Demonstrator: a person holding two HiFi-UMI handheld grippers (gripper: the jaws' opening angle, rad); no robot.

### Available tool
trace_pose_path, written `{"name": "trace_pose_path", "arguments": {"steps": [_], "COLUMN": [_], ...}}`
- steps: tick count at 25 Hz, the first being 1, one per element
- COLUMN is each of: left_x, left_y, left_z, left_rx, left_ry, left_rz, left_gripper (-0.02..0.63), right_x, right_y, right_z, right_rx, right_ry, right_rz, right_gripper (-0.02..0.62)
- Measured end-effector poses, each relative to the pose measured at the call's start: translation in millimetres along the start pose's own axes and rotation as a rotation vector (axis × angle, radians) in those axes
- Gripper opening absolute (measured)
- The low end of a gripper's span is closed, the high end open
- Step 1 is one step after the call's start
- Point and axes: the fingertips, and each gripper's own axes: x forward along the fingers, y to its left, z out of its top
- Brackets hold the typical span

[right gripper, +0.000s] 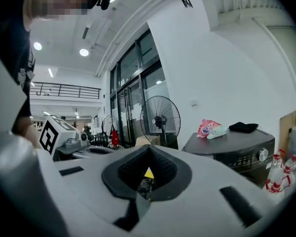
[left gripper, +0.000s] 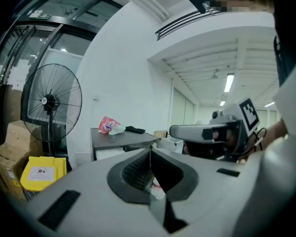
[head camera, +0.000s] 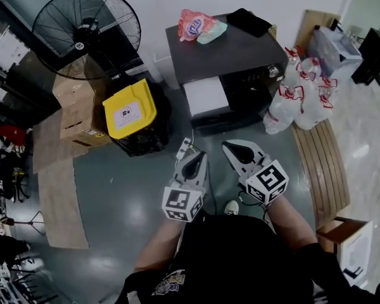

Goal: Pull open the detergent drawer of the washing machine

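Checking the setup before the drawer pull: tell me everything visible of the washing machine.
The washing machine is a dark grey box with a flat top, standing by the white wall. Its front shows a white panel and a silver knob. A pink bag and black cloth lie on top.

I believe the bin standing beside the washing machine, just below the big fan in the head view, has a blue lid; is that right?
Not quite: the lid is yellow, not blue, as the head view shows. The rest holds: the bin stands beside the washing machine, just below the big fan in that view.
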Motion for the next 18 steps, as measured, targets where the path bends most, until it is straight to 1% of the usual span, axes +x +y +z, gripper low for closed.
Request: {"name": "trace_pose_path", "arguments": {"steps": [5,18], "left_x": [2,2], "left_y": [-9,-12], "left_z": [0,3], "left_rx": [0.007,0.012], "left_ry": [0.0,-0.012], "left_rz": [0.01,0.009], "left_gripper": [0.008,0.008], "right_x": [-9,-11], "right_y": [-4,-2], "right_z": [-2,-2], "right_rx": [0.015,0.011], "right_ry": [-0.007,-0.01], "right_rz": [0.005,0.012], "right_gripper": [0.004,0.003]}}
